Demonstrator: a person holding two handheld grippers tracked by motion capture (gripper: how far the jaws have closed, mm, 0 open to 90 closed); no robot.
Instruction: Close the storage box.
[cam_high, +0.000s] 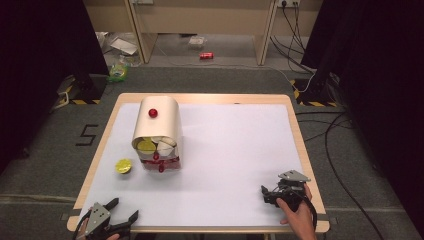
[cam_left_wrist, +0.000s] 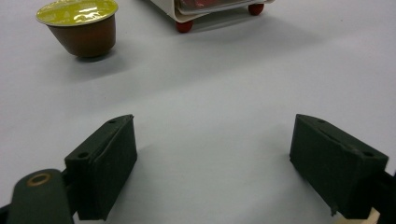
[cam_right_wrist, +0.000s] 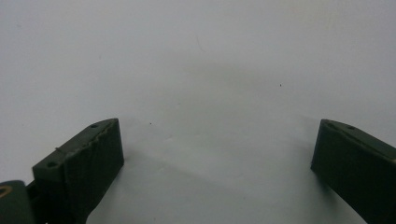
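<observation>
Two black two-jaw grippers resting low on white table sheet (cam_high: 230, 150).
Left gripper (cam_high: 123, 210) spread wide, empty, facing gold-lidded brown coffee capsule (cam_left_wrist: 80, 26) near cream curved-top capsule dispenser (cam_high: 157, 132); right gripper (cam_high: 268, 192) likewise agape, gripping nothing.

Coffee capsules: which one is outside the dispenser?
The yellow-lidded capsule standing upright alone on the white table cover, left of the cream dispenser and nearest the left gripper. The others sit inside the dispenser.
</observation>
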